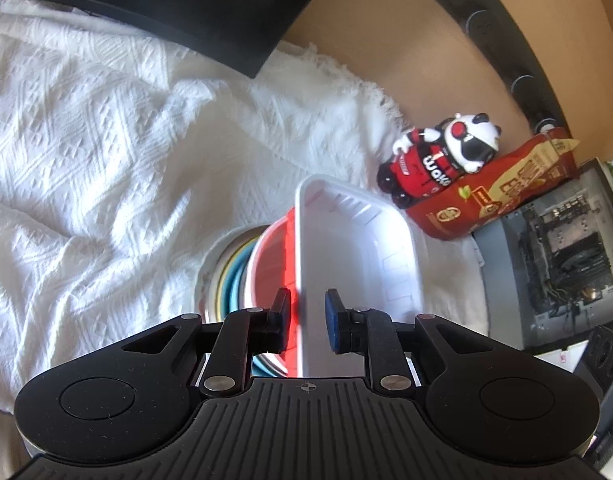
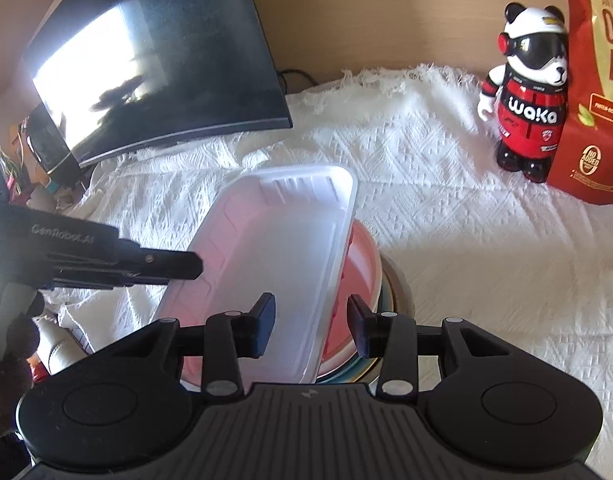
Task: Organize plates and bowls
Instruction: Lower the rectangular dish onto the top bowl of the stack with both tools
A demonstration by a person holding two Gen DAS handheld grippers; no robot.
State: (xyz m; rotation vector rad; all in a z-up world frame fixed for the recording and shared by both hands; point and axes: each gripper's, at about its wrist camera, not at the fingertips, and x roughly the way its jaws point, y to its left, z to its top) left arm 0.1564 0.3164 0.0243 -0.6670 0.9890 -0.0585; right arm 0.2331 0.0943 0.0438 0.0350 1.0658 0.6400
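Both hand-held grippers, left (image 1: 306, 318) and right (image 2: 311, 326), clamp the white tray (image 2: 274, 248) tilted over stacked bowls (image 2: 364, 264); it isn't set down yet.

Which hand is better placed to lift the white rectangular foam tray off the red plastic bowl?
Probably left: the left gripper has its fingers close around the white foam tray rim. The right gripper straddles tray and red plastic bowl together.

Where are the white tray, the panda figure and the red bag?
white tray (image 2: 274, 248), right wrist view, its underside.
panda figure (image 2: 532, 108), right wrist view, its red chest.
red bag (image 1: 502, 196), left wrist view, its printed front.
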